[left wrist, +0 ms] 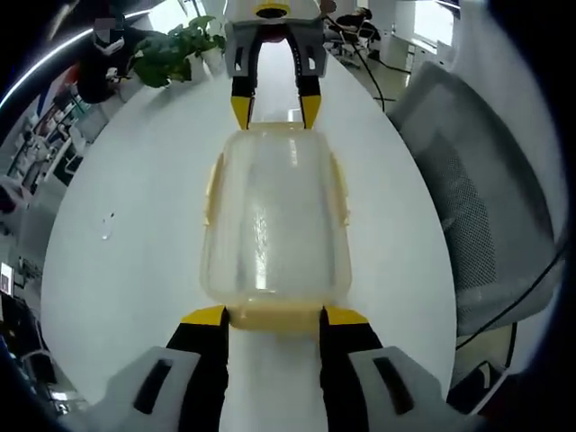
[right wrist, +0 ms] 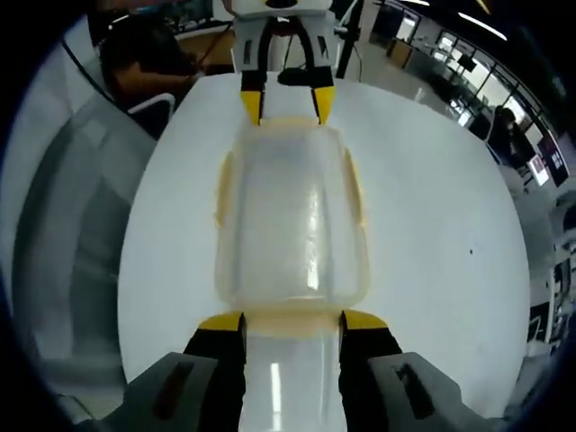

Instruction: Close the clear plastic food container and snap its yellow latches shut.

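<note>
The clear plastic container (left wrist: 274,225) lies lengthwise on the white table (left wrist: 126,243) with its lid on. Yellow latches run along its long sides (left wrist: 213,184) and flare slightly outward. My left gripper (left wrist: 274,317) is open, its yellow-tipped jaws straddling the near end latch (left wrist: 274,319). The right gripper (left wrist: 275,112) faces it from the far end, also open, its tips at that end's yellow edge. In the right gripper view the same container (right wrist: 292,216) lies between my right gripper (right wrist: 293,321) and the left gripper (right wrist: 288,103).
A grey mesh chair (left wrist: 486,207) stands close to the table's edge, seen again as the chair (right wrist: 72,234). A potted plant (left wrist: 175,49) sits at the table's far end. A person in dark clothes (right wrist: 144,54) sits beyond the table.
</note>
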Demonstrator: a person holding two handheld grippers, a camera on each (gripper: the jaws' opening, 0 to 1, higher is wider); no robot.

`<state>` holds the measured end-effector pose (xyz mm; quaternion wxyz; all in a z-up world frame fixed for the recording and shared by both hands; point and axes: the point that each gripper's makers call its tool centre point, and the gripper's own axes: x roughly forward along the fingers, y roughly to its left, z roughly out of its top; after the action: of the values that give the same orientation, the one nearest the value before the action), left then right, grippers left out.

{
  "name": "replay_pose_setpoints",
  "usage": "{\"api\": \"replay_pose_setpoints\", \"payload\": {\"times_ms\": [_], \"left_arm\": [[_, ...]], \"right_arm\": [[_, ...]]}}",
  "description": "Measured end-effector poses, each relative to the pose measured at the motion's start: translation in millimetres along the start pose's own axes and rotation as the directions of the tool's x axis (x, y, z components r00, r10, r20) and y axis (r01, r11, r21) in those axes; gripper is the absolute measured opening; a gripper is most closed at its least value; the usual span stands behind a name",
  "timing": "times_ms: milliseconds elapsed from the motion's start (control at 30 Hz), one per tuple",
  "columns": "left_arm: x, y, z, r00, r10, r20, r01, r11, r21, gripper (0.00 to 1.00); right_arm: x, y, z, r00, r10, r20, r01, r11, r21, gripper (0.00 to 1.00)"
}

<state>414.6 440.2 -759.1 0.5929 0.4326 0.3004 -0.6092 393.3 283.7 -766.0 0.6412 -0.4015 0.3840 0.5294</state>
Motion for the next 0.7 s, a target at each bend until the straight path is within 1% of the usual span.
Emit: {"api": "replay_pose_setpoints", "payload": {"times_ms": [133, 400, 700], "left_arm": [[4, -0.5, 11.5, 1.000, -0.001, 0.012, 0.000, 1.000, 0.007, 0.38], [13, -7.0, 34.6, 0.999, -0.008, 0.031, 0.008, 1.000, 0.025, 0.38], [23, -10.3, 55.2, 0.999, -0.014, 0.042, 0.013, 1.000, 0.027, 0.38]], "right_arm": [[-7, 0, -11.1, 1.000, -0.004, -0.002, 0.004, 1.000, 0.002, 0.39], [-15, 10, -33.9, 1.000, -0.005, 0.001, 0.005, 1.000, 0.021, 0.39], [-23, 14, -55.1, 1.000, -0.003, 0.002, 0.003, 1.000, 0.031, 0.39]]}}
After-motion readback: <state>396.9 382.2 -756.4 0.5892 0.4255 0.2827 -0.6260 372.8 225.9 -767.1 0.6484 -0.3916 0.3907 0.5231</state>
